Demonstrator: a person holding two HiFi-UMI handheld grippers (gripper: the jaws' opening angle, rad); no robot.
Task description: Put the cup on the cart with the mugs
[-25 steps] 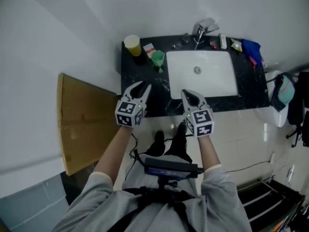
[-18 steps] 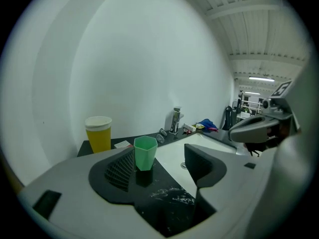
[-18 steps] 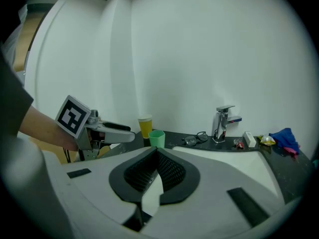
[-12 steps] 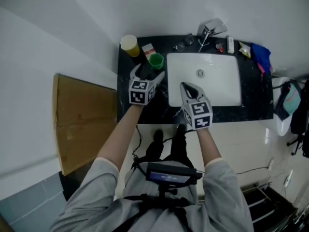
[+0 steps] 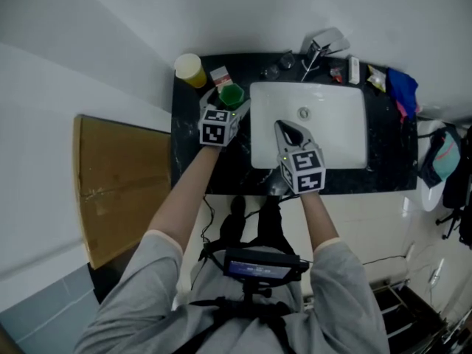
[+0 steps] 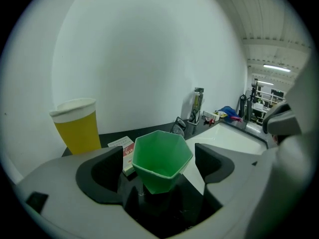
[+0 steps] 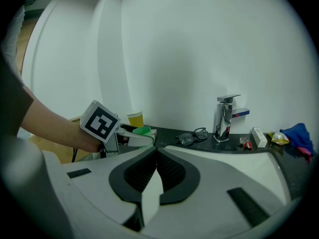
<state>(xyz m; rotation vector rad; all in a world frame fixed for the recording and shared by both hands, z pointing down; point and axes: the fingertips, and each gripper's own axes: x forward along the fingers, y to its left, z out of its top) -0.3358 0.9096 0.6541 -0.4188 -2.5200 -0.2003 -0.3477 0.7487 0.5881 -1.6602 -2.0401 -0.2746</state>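
Left gripper (image 5: 229,100), newly open, around cup (image 6: 162,156)

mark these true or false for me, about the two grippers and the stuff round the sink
1. The green cup stands between the left gripper's jaws. True.
2. The left gripper is clamped on the green cup. False: its jaws have just been opening and stand apart, clear of the cup's sides.
3. The right gripper's jaws are wide open. False: they are together, with nothing between them.
4. A yellow cup stands left of the green cup in the left gripper view. True.
5. The eyeglasses lie in the basin. False: they lie on the black countertop, beside the faucet.
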